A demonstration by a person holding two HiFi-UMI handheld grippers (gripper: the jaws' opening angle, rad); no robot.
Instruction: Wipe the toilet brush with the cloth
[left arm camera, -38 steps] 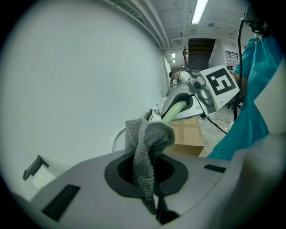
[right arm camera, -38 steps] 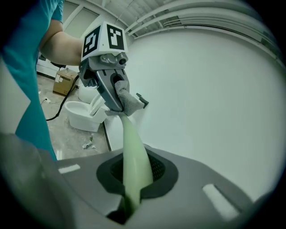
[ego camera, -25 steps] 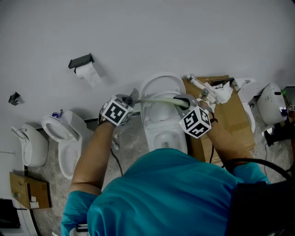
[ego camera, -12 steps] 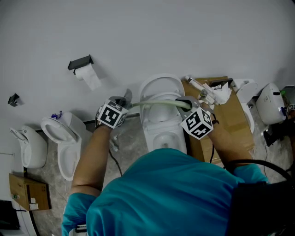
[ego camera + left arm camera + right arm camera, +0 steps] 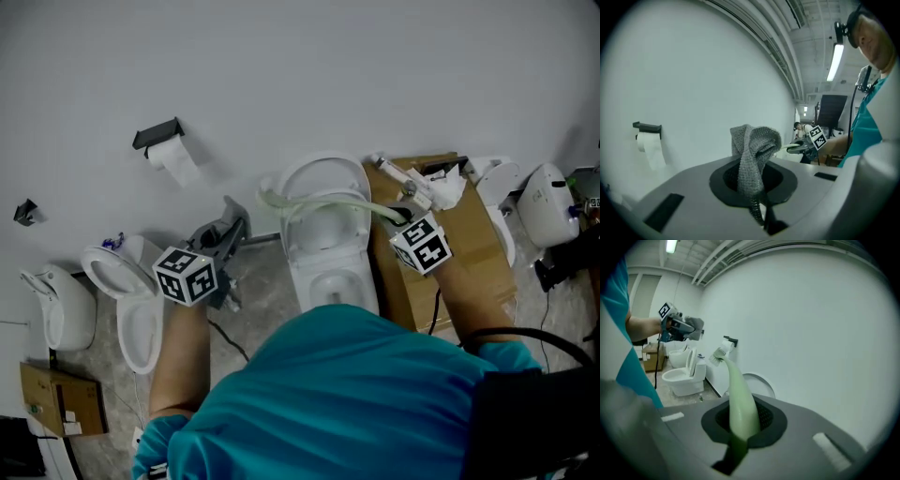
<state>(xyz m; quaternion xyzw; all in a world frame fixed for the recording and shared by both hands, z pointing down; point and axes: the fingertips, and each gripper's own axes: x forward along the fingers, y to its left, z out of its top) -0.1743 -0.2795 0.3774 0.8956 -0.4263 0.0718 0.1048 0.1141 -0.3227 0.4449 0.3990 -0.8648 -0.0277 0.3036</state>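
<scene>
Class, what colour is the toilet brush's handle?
The curved plastic toilet brush handle is pale green, seen best in the right gripper view.

We hold our left tongs (image 5: pixel 228 223) out to the left on a bare, outstretched left forearm (image 5: pixel 178 352), marker cube (image 5: pixel 187 275) towards us. Its jaws are closed and pinch the cloth (image 5: pixel 752 154). Our right tongs (image 5: pixel 401 217) reach forward on the right forearm (image 5: pixel 466 298), jaws clamped on the brush handle (image 5: pixel 740 401). The two tongs are well apart.
</scene>
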